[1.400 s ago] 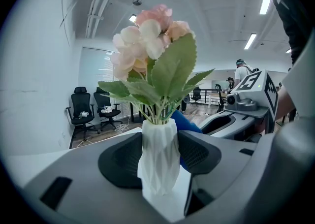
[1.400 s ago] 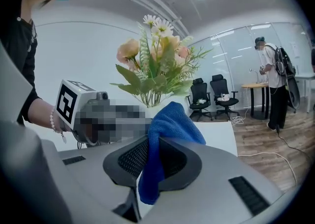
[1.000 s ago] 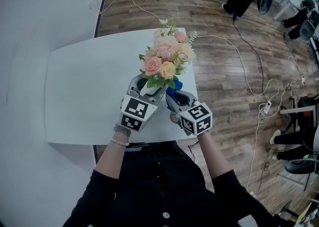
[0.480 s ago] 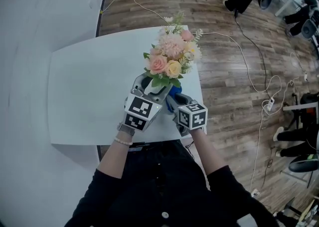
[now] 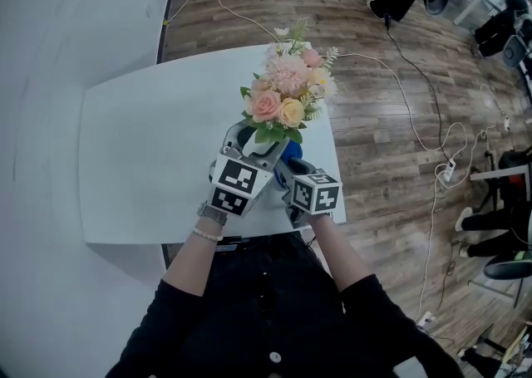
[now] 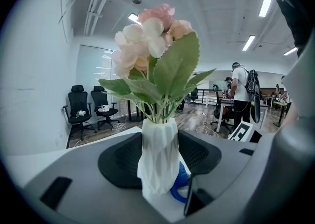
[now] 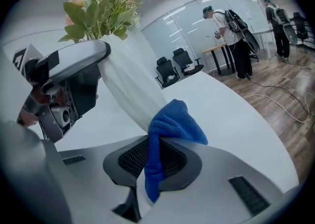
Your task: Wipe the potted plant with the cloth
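The left hand-held gripper [image 5: 256,142] is clenched on the white faceted vase [image 6: 158,159] of the potted plant, with one ribbed black pad on each side of the vase's body. Green leaves and pink, peach and cream flowers [image 5: 287,90] rise from its mouth. In the head view the plant is over the right part of the white counter [image 5: 150,144], close to its right edge and toward the person's side. Whether the vase's base rests on the counter cannot be told.

The right hand-held gripper [image 5: 289,164] lies just beside the left one, on its right, with both marker cubes toward the person. Its jaws are clamped on a blue microfibre cloth [image 7: 172,124]. One end hangs down between the pads, and the bunched upper part stands above them and presses against the lower side of the vase. From the left gripper view the cloth shows as a blue fold at the vase's lower right.

Beyond the counter are a wooden floor [image 5: 391,102] with trailing cables, black office chairs [image 6: 88,107] and people standing at desks
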`<action>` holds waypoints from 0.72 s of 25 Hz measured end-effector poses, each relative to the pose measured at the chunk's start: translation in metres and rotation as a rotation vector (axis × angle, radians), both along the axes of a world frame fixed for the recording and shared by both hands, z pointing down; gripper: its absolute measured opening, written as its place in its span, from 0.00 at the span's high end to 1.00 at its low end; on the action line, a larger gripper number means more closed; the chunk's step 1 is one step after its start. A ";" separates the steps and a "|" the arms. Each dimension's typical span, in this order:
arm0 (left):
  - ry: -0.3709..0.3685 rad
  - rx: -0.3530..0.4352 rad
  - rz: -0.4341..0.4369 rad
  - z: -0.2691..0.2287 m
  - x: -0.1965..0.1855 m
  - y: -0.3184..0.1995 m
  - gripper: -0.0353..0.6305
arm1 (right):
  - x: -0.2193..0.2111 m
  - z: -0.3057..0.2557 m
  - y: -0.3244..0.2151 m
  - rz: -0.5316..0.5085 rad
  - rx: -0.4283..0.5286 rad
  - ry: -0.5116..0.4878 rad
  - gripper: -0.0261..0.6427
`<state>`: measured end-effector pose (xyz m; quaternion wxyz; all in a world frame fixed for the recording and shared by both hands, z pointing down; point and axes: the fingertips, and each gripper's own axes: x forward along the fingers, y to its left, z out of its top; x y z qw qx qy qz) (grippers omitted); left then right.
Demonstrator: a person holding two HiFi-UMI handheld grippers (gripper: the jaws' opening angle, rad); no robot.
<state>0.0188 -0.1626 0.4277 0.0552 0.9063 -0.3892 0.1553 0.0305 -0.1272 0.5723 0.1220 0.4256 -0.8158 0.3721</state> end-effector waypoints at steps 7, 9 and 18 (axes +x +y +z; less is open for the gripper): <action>-0.007 0.002 0.015 0.001 0.000 -0.001 0.59 | -0.017 -0.007 0.009 -0.068 0.018 0.012 0.85; -0.009 0.002 0.018 0.000 0.000 0.000 0.59 | -0.020 -0.011 0.011 -0.086 0.034 0.023 0.85; -0.005 -0.007 0.030 0.001 0.000 0.000 0.59 | -0.023 -0.042 0.013 -0.117 0.123 0.033 0.85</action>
